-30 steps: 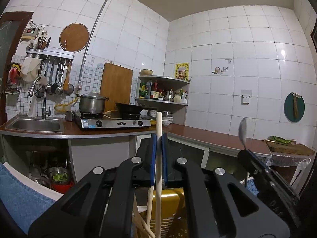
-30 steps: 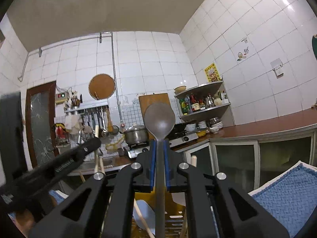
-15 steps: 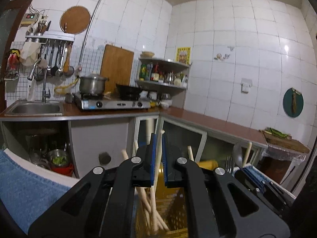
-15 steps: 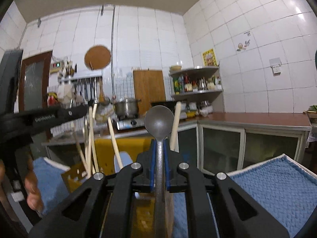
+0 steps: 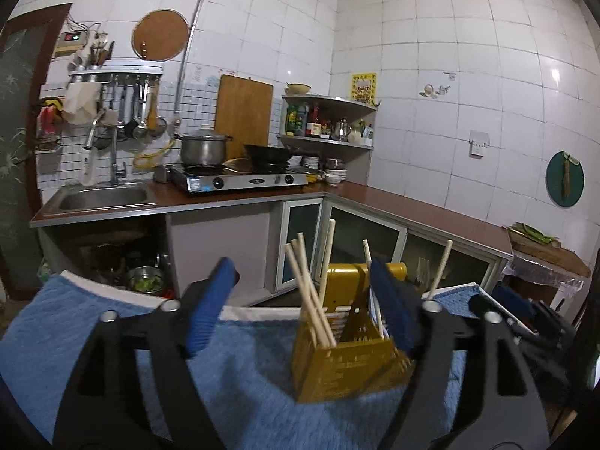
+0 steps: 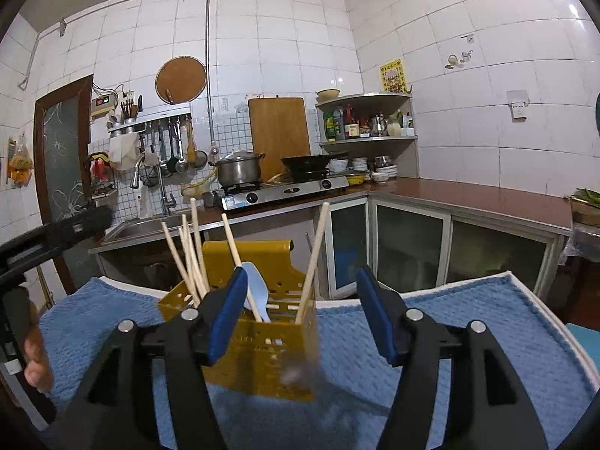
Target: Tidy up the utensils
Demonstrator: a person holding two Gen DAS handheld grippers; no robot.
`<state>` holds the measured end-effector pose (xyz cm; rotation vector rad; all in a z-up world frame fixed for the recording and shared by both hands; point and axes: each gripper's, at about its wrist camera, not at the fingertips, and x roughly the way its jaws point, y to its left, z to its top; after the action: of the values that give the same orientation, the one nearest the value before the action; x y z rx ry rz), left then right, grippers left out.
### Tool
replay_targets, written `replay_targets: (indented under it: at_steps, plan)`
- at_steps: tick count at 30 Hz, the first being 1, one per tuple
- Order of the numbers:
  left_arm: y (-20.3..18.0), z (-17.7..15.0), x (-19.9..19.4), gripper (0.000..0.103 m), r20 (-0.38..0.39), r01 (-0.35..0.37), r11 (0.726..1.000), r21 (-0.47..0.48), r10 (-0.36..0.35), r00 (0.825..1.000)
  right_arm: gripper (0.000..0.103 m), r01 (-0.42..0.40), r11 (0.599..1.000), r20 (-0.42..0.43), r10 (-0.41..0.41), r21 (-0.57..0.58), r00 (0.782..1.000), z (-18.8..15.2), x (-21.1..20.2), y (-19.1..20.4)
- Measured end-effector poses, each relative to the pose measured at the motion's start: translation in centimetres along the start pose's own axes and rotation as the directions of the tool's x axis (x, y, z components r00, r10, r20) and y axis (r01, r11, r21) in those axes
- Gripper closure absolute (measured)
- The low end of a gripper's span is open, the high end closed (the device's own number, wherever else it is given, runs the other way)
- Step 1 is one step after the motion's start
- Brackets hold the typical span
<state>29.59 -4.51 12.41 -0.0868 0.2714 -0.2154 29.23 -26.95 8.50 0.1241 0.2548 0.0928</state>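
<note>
A yellow slotted utensil holder (image 5: 348, 367) (image 6: 262, 352) stands on a blue towel (image 5: 240, 375) (image 6: 468, 337). Several wooden chopsticks (image 5: 311, 300) (image 6: 189, 258) stand upright in it, with a pale blue spoon (image 6: 255, 285). A blurred grey shape shows at the holder's lower front wall (image 6: 296, 373); what it is cannot be told. My left gripper (image 5: 303, 307) is open and empty, just in front of the holder. My right gripper (image 6: 300, 309) is open and empty, also just in front of the holder. The left gripper's body shows at the left in the right wrist view (image 6: 48, 240).
Beyond the towel, a brown counter (image 5: 412, 210) runs along the tiled walls with a sink (image 5: 101, 197), a gas stove (image 5: 240, 182) carrying a pot and wok, and a corner shelf (image 5: 330, 123). A cutting board (image 5: 243, 116) leans on the wall.
Both grippers opened. The left let go of its chopstick and the right let go of its grey spoon; both views now look down at the holder on the towel.
</note>
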Motion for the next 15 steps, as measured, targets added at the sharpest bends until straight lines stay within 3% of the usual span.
replay_targets:
  at_steps: [9, 15]
  plan:
    - [2.1, -1.8, -7.9, 0.005, -0.032, -0.02, 1.0, -0.015, 0.02, 0.999, 0.031, 0.033, 0.998, -0.022, -0.032, 0.055, 0.999, -1.0, -7.0, -2.2]
    - [2.8, -4.1, -8.1, 0.005, -0.098, -0.02, 1.0, -0.007, 0.019, 0.995, 0.031, 0.064, 0.998, -0.192, -0.065, -0.014, 0.979, -3.2, -4.8, -3.5]
